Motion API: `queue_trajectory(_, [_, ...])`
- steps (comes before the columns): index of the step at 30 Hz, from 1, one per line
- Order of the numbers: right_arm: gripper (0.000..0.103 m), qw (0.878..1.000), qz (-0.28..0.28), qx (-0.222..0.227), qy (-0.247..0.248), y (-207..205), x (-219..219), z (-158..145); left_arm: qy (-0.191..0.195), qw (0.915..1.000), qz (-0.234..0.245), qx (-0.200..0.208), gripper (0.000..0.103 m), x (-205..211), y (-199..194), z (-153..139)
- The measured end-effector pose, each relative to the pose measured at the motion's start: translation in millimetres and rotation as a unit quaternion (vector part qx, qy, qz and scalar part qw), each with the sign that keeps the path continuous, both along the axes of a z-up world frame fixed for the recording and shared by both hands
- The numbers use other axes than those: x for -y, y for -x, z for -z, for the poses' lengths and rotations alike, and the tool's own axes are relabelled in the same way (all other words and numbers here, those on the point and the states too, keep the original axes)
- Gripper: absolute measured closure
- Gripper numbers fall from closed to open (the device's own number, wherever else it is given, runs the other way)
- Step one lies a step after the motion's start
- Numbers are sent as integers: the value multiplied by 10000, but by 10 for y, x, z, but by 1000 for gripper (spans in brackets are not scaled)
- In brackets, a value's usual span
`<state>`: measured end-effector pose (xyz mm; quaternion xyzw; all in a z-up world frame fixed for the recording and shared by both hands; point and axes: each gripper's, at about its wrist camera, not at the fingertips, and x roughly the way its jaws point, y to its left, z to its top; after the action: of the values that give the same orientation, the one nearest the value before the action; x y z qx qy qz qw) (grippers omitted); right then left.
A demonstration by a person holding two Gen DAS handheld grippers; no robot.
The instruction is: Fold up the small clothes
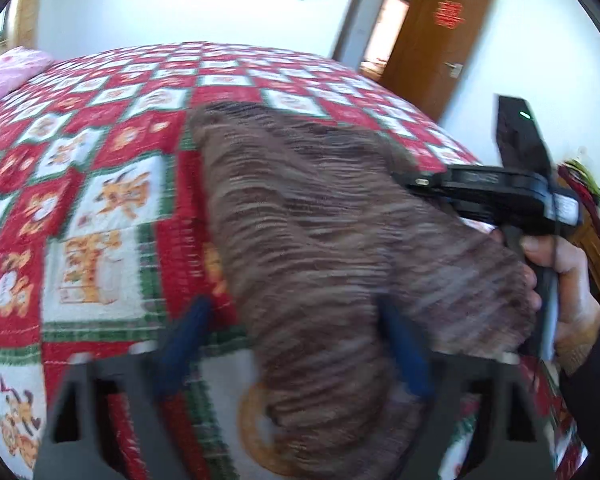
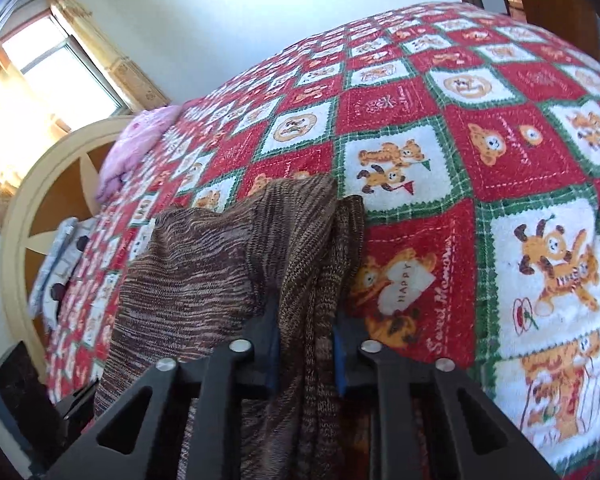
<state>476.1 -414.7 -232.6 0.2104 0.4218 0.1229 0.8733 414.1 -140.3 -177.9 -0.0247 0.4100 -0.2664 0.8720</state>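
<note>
The brown marled knit garment [image 2: 204, 264] is bunched on the red-and-white cartoon patchwork quilt [image 2: 500, 168]. The right gripper [image 2: 306, 344] is pinching a fold of it, while the left gripper [image 1: 300, 344] straddles the knit – too blurry to tell whether it's clamped. I'd get both grips firm – then lift evenly.

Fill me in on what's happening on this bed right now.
A person holding a two-finger gripper in each hand is folding a brown striped knitted garment on a bed covered with a red, white and green cartoon-print quilt. The right gripper is shut on a bunched fold of the knit. The left gripper has fabric between its blue fingers, but motion blur hides whether they press on it. The garment is partly lifted, not yet laid flat.
</note>
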Motion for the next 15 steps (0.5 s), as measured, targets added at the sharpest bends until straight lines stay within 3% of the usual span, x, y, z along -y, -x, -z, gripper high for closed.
queue_trajectory(2, [87,9999,63,38,95,57,-51,-55,-114,9998,56,123,52,56,56,-39])
queue_trajectory(6, [88,9997,100,204,60,210,-83,-197,-242,9995,28,206,66,82,142,-136])
queue_trajectory(15, [88,9980,-268,562,-89,596,-404,-557,-324,9993,43,191,70,-208,470,-365])
